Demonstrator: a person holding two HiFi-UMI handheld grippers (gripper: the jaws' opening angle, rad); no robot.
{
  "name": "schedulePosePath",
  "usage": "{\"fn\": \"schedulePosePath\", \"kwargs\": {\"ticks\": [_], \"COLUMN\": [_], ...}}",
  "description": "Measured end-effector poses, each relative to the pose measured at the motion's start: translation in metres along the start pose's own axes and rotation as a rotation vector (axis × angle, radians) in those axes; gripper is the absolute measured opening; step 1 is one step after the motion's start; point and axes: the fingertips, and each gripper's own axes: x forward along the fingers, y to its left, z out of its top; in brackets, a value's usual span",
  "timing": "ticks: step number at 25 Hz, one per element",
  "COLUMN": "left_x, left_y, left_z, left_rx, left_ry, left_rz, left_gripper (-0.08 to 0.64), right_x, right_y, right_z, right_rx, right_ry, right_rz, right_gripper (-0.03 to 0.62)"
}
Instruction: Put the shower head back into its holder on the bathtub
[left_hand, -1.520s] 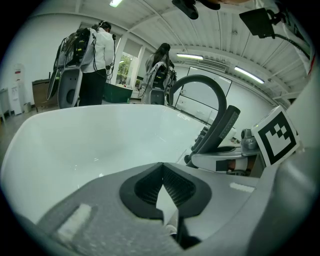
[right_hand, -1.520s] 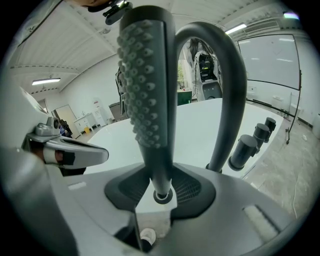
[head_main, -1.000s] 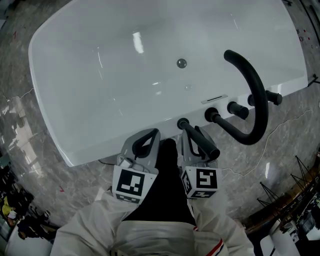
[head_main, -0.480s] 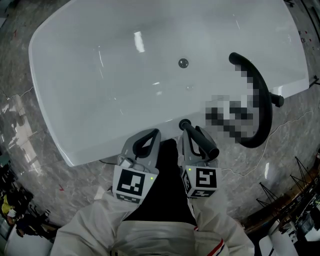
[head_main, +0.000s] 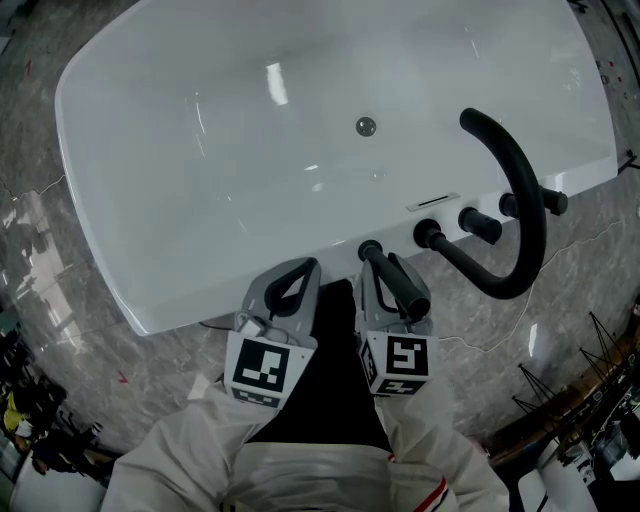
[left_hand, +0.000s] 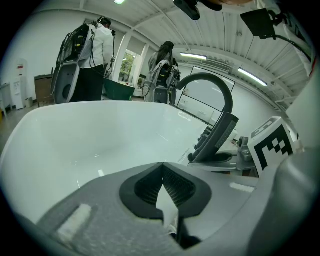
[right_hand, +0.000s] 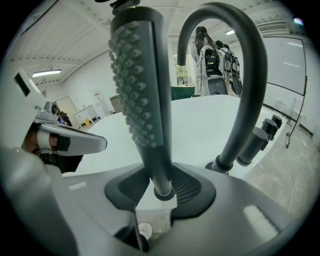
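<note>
My right gripper (head_main: 374, 270) is shut on the black shower head (head_main: 408, 288), just short of the near rim of the white bathtub (head_main: 200, 270). In the right gripper view the jaws clamp the handle (right_hand: 161, 180), and the nozzle face (right_hand: 134, 85) rises upright in front of the camera. A small round black holder (head_main: 369, 247) sits on the tub rim right beside that gripper's tips. To its left, my left gripper (head_main: 298, 272) is shut with nothing in it, its pads (left_hand: 170, 189) touching. The left gripper view shows the shower head (left_hand: 218, 137) off to the right.
A tall black arched faucet (head_main: 520, 215) and black knobs (head_main: 478, 222) stand on the tub rim to the right. A drain (head_main: 365, 126) lies in the tub floor. Grey marble floor (head_main: 70, 330) surrounds the tub. People with backpacks (left_hand: 95, 55) stand beyond its far side.
My right gripper with the shower head has edged slightly to the left. The left gripper has stayed where it was.
</note>
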Motion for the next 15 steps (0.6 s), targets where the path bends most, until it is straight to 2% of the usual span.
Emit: {"fn": "schedulePosePath", "kwargs": {"ticks": [15], "left_x": [0.0027], "left_y": [0.0059], "left_z": [-0.0046], "left_rx": [-0.013], "left_ry": [0.005], "left_rz": [0.004], "left_gripper": [0.003], "right_x": [0.0059], "right_y": [0.0002], "right_z": [-0.008], "right_rx": [-0.015], "right_ry": [0.024], "right_rz": [-0.027], "right_gripper": [0.138]}}
